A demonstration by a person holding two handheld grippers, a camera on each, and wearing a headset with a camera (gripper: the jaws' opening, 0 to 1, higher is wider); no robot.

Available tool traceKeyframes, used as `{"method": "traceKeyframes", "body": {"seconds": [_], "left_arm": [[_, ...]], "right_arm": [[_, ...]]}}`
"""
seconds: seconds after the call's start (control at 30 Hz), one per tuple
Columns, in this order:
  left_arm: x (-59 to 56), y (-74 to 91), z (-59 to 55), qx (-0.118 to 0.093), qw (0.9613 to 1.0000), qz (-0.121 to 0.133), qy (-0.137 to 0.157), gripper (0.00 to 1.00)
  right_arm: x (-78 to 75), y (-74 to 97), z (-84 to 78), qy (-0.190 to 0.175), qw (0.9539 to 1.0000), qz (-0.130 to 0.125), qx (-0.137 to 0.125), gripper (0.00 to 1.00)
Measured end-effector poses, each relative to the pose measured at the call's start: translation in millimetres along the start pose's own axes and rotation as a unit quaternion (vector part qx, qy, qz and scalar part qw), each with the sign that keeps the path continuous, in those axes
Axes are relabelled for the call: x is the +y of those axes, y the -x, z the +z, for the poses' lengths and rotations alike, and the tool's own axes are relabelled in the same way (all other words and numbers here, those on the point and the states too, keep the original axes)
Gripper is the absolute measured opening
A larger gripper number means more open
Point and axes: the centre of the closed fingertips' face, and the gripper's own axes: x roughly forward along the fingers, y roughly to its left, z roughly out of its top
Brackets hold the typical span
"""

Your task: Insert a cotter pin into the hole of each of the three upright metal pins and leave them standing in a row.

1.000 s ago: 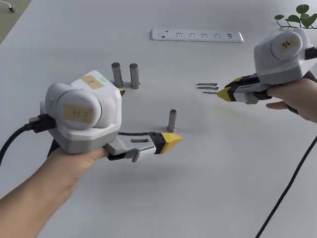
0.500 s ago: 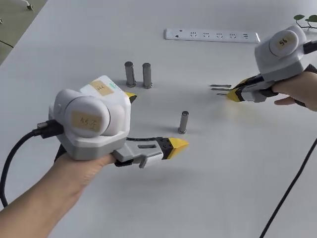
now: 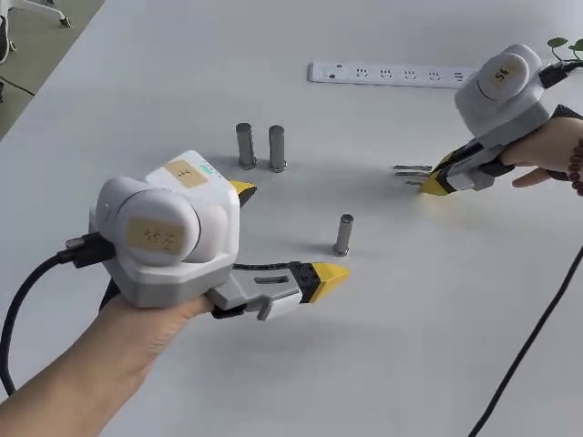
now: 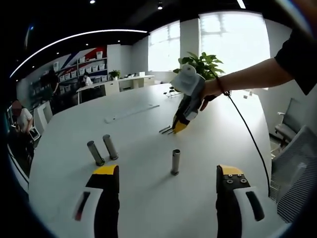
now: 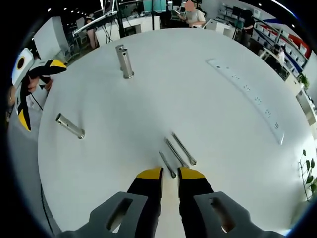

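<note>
Nearest: left tongs (image 3: 287, 232), held level in the left hand low over the desk (image 3: 383, 346), spread wide, empty. Just beyond one tip, the lone metal pin (image 3: 343, 235), upright. Farther back, the pair of metal pins (image 3: 246, 146), upright, side by side. Across the desk: right tongs (image 3: 433, 185), wrist angled down, gap narrow, tips at the near ends of three cotter pins (image 3: 410, 170) lying flat. Behind: power strip (image 3: 392, 73).

Open-plan office: long white table (image 4: 148, 130), storage shelves (image 4: 74, 77), potted plant (image 4: 200, 64).
</note>
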Motion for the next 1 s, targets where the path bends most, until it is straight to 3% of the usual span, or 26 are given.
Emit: {"method": "traceKeyframes", "body": {"seconds": [0.2,0.4,0.63,0.7,0.77,1.0], "left_arm": [[1.5,1.8,-3.6,0.007,1.0000,0.001,0.001,0.79],[1.9,3.7,-5.4,0.010,0.9999,0.004,0.002,0.78],[1.7,5.1,-3.0,0.007,1.0000,0.002,0.004,0.77],[2.6,5.6,-2.6,0.007,1.0000,0.003,0.006,0.76],[3.5,6.0,-2.5,0.007,0.9999,0.005,0.008,0.74],[5.3,8.1,-3.7,0.014,0.9998,0.005,0.014,0.69]], "right_arm": [[0.2,0.4,-2.1,0.043,0.9984,-0.010,0.034,0.00],[0.6,1.7,-1.0,0.045,0.9979,-0.010,0.045,0.00],[-0.3,2.7,-1.1,0.047,0.9982,-0.018,0.031,0.00],[1.1,4.3,-0.8,0.067,0.9970,-0.028,0.027,0.00],[-7.9,2.6,1.6,0.078,0.9958,-0.040,0.026,0.00],[7.1,9.7,4.5,0.112,0.9926,-0.044,0.017,0.00]]}}
